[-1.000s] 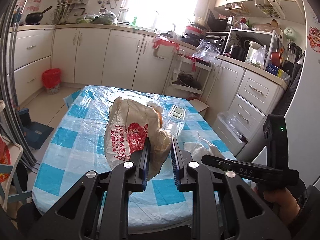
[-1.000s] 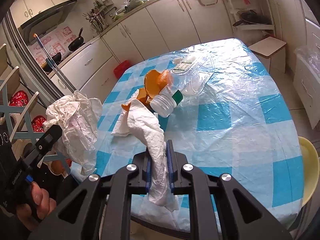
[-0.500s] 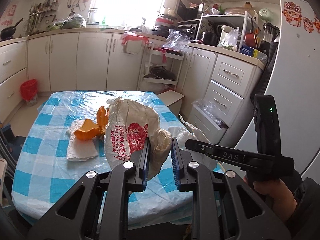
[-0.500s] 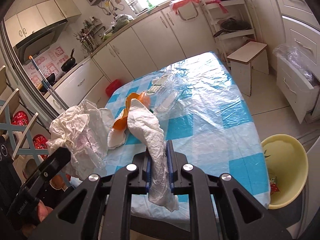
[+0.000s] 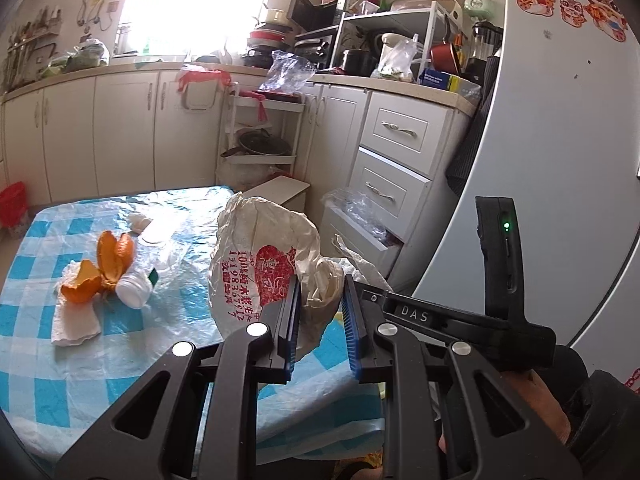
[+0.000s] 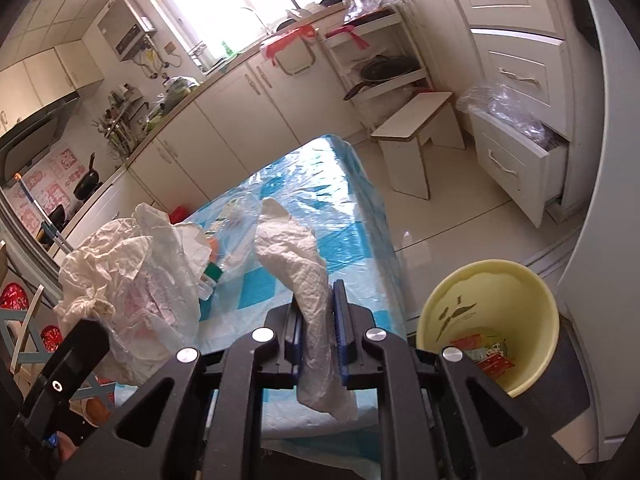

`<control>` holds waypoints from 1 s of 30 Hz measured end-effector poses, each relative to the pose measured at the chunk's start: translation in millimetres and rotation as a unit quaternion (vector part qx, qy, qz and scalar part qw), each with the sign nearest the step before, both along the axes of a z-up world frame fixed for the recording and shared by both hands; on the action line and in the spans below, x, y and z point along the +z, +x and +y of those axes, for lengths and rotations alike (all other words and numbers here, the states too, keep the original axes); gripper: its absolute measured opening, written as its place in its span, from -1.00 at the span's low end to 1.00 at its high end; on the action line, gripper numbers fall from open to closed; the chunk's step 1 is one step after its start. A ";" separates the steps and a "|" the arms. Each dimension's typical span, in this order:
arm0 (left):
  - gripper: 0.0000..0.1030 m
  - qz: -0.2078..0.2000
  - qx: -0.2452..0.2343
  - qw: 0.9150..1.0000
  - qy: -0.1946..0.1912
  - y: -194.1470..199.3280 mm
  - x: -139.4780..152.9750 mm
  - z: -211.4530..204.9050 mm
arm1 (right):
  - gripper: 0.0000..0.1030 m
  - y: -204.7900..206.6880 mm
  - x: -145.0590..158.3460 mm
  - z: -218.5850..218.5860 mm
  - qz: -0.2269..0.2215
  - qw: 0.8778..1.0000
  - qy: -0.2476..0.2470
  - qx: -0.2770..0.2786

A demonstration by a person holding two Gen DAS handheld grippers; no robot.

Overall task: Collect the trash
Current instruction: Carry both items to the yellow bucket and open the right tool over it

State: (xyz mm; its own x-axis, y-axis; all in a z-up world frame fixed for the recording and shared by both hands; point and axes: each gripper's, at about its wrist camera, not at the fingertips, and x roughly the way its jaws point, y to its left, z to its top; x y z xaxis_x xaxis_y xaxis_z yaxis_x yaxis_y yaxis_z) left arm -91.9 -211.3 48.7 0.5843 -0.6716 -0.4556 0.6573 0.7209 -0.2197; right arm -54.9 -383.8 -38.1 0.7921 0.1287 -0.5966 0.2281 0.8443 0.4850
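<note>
Trash lies split between your two claws and the table (image 5: pixel 48 392): your left gripper (image 5: pixel 320 320) pinches a crumpled white bag (image 5: pixel 260 264) with red print, its blue pads closed on a twisted fold of the plastic, the bag's bulk standing up ahead of the fingers above the near table edge. Your right gripper (image 6: pixel 316 332) is clamped on a paper towel (image 6: pixel 292 256), which rises between the fingers and hangs limp below them, over the table's near corner. In the right view the bag (image 6: pixel 132 264) hangs at left, beside the towel. On the blue-checked cloth under clear plastic sheet, you have orange peel (image 5: pixel 100 268) resting on a second towel (image 5: pixel 74 320), with a small white bottle (image 5: pixel 134 288) touching the peel. A clear plastic wrapper (image 5: pixel 172 236) lies just beyond them. A yellow bin (image 6: pixel 520 276) stands on the floor just beside the table, to the right of your right gripper, with printed wrappers (image 6: pixel 486 356) in its bottom.
</note>
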 end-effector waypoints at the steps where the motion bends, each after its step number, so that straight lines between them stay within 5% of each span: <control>1: -0.63 0.001 -0.005 1.000 0.001 -0.5 -1.2 -5.7 | -0.72 -3.0 -2.8 -6.8 0.004 1.000 0.004 -0.012; 15: -0.63 0.027 -0.088 0.996 -0.007 0.1 -9.5 -99.8 | -0.72 -24.8 -53.9 -73.4 0.094 0.984 0.081 -0.131; 30: -0.63 0.109 -0.109 0.988 0.003 28.8 -58.6 -154.6 | -0.69 -27.3 -82.7 -99.9 0.128 0.967 0.132 -0.175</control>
State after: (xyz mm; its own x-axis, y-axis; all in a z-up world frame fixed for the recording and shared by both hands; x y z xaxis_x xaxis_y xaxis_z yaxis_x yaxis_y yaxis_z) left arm -63.1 -365.9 -9.8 0.3136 -0.7670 -0.5597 0.7340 0.5698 -0.3696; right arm -82.2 -483.7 -120.8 0.6459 0.0535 -0.7615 0.6183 0.5485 0.5629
